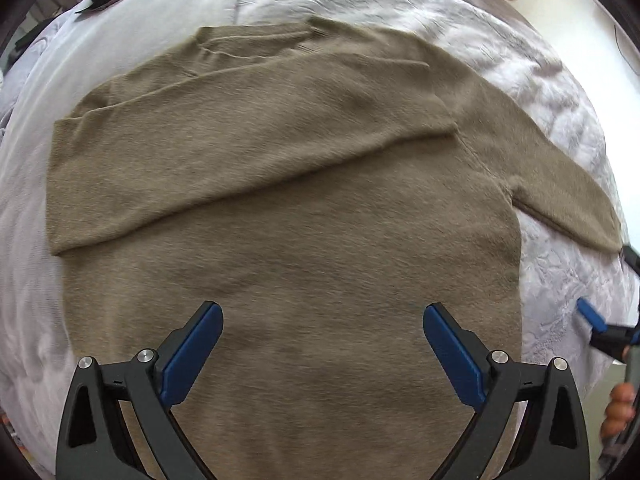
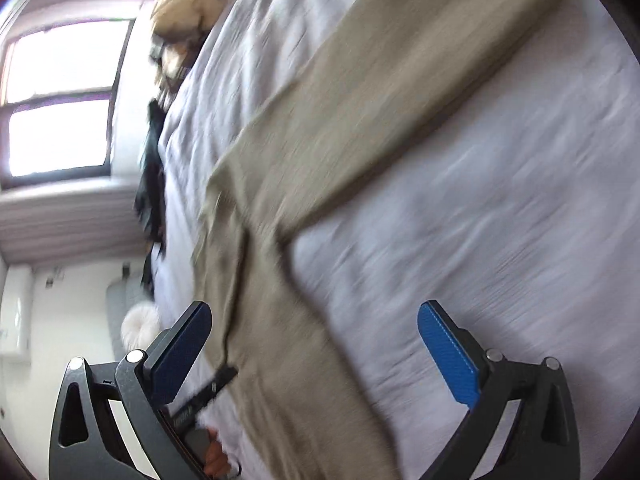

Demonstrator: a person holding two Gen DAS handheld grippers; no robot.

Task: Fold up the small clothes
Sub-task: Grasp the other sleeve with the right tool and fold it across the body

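Blue-padded left gripper (image 1: 322,320) hangs spread and empty over the sweater (image 1: 288,264), which lies flat mid-bed, one sleeve (image 1: 224,160) folded across its chest, the other (image 1: 560,196) reaching toward the bed's (image 1: 560,300) right edge. Right gripper (image 2: 314,320) is spread too, empty. Clothes (image 2: 188,0) heap at the far edge.

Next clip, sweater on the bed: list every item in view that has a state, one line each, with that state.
Sweater: lying flat on the bedcover, not held.
One sleeve: folded across the body.
Other sleeve: stretched out sideways on the bedcover, not folded.
Left gripper: fingers open, empty, above the sweater's body.
Right gripper: fingers open, empty.
Bedcover: wrinkled, spread under the sweater.
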